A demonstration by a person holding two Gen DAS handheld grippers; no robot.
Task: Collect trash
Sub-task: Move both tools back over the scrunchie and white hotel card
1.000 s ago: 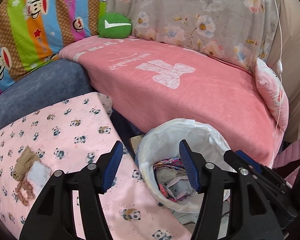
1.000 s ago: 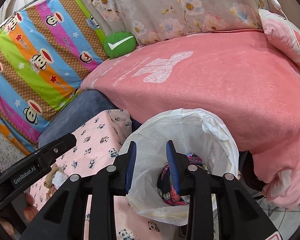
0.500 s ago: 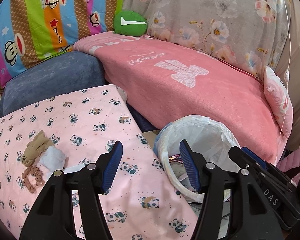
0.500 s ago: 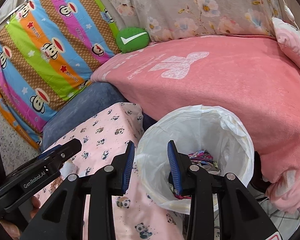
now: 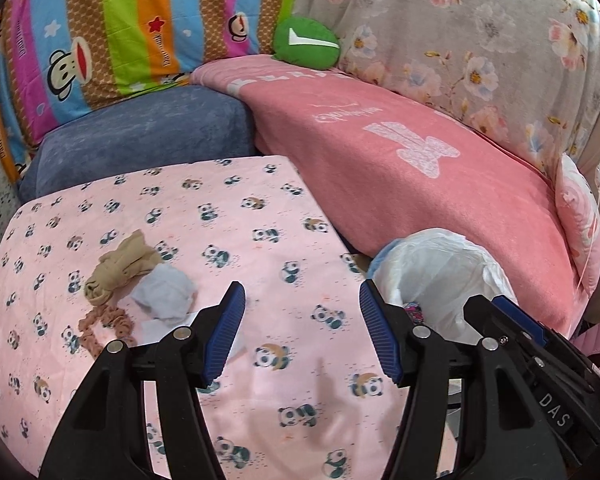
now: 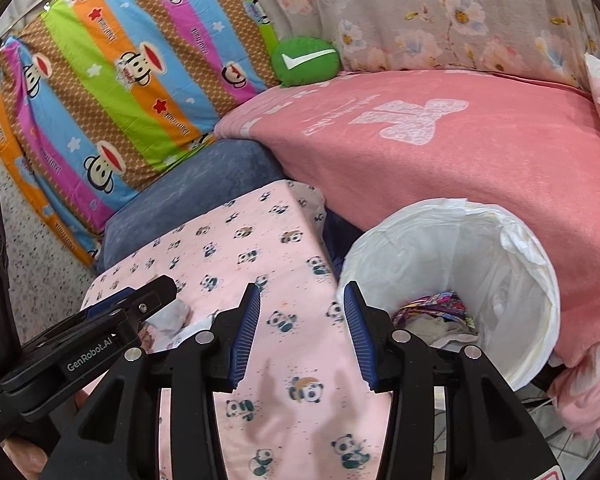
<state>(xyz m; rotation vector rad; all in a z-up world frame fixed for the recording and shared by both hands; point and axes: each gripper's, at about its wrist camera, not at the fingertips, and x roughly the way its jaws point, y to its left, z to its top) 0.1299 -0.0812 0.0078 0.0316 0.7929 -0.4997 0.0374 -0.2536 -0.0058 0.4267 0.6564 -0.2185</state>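
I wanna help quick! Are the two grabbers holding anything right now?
Left gripper: jaws open, holding nothing.
Right gripper: jaws open, holding nothing.

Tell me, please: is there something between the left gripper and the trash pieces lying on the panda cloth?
Nothing visible. The left gripper is open, and only bare panda cloth separates it from the crumpled tissue and tan wad.

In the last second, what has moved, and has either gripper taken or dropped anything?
Both grippers swung left, from above the lined trash bin to over the panda-print table. The right gripper opened its jaws wider; the left gripper stayed open. Neither holds anything, and nothing was seen taken or dropped. The beige stocking and crumpled tissue lie where they were, and the bin's contents look the same.
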